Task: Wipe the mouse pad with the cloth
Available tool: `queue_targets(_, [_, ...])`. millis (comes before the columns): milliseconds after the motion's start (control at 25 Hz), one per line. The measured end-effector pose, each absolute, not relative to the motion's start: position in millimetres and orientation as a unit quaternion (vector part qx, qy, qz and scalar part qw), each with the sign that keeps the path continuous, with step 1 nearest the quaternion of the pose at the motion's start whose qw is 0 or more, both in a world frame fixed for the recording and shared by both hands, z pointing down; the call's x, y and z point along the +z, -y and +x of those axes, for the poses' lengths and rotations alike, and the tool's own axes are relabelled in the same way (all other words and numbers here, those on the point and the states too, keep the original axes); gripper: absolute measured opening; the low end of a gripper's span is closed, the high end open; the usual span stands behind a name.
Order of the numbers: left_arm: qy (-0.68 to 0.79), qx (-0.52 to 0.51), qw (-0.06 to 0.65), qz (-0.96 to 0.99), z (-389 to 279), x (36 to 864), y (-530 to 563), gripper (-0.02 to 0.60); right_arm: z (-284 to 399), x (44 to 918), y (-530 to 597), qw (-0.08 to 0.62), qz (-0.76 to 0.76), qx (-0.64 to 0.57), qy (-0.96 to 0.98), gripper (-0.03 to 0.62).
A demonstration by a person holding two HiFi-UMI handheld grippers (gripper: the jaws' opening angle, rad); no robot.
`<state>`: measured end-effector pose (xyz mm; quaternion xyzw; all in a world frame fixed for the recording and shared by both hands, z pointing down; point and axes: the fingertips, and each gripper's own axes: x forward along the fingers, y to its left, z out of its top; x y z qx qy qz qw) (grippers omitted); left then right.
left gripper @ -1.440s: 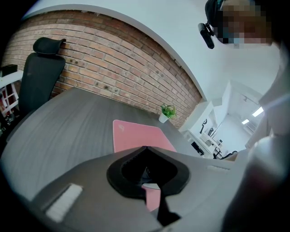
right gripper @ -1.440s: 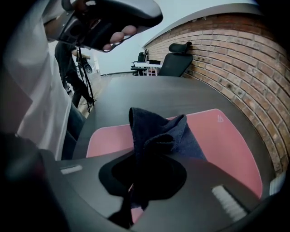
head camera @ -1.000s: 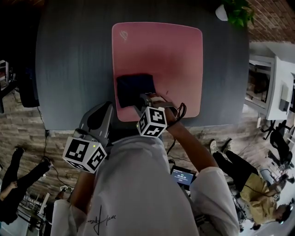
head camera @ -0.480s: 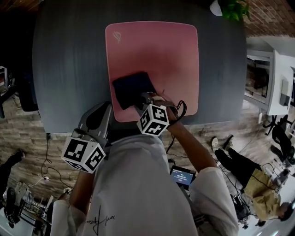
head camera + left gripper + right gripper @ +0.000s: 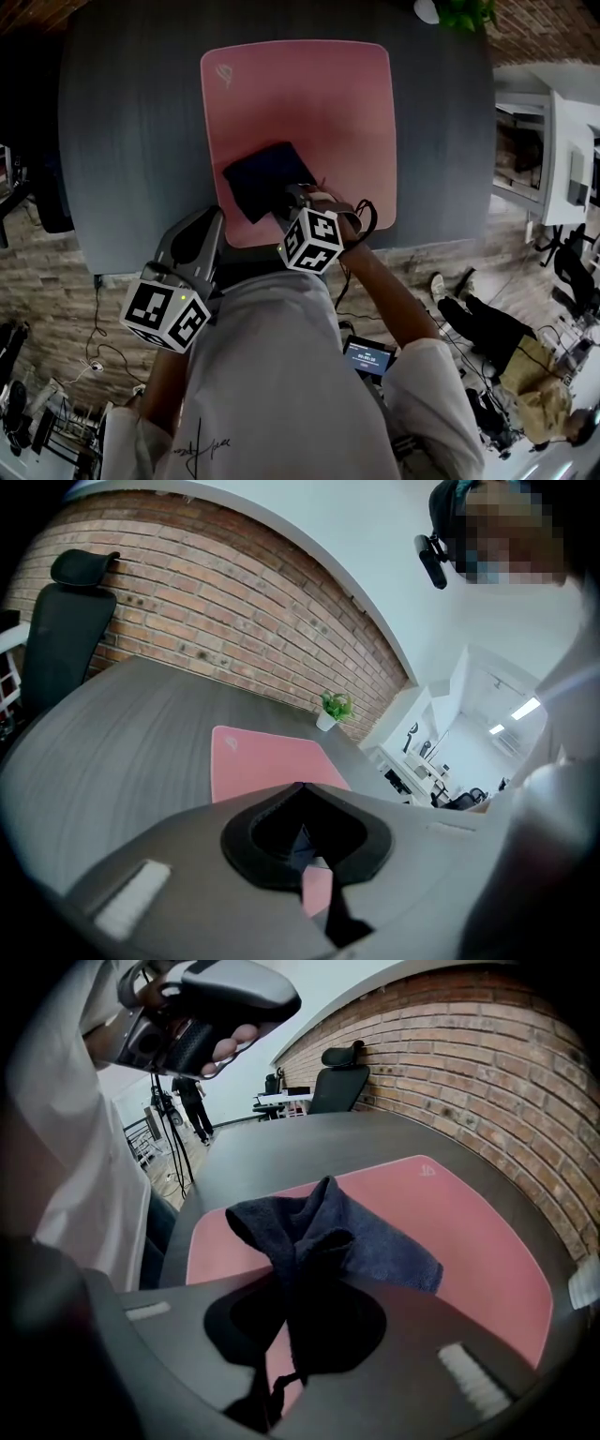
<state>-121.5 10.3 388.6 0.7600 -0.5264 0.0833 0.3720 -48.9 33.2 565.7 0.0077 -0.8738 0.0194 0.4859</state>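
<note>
- The right gripper (image 5: 283,201) is pinching the dark blue cloth (image 5: 266,178): in the right gripper view its fingers (image 5: 323,1354) are closing on a bunched fold of the cloth (image 5: 375,1241), and the rest of the fabric is spreading out flat on the pad beyond them.
- The cloth is lying on the near-left part of the pink mouse pad (image 5: 319,103), touching it, with most of the pad bare to the far side and to the right.
- The pad is sitting on the dark grey surface (image 5: 131,141); a small potted plant (image 5: 461,11) is standing well apart at the far right corner.
- The left gripper (image 5: 208,221) is hanging at the near edge of the surface, off the pad. In the left gripper view its fingers (image 5: 234,874) are pressing together with nothing between them, and a strip of the pad (image 5: 253,761) is showing beyond.
- Judging by this, the wiping step is under way, with much of the pad apparently waiting to be covered.
- The next move is calling for a firm pinch, downward pressure so the flat part drags on the pad, and strokes toward the far and right areas.
- The pad may be sliding under a hard push; the idle left gripper could be steadying its near edge.
</note>
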Motion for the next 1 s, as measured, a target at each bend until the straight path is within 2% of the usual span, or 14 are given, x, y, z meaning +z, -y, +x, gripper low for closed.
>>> queue_targets(1000, [0.507,0.088,0.371,0.773,-94.5,391.3,-3.0,0.015,-9.4,569.8,-16.4,0.497,0.031,0.006,0.867,0.037])
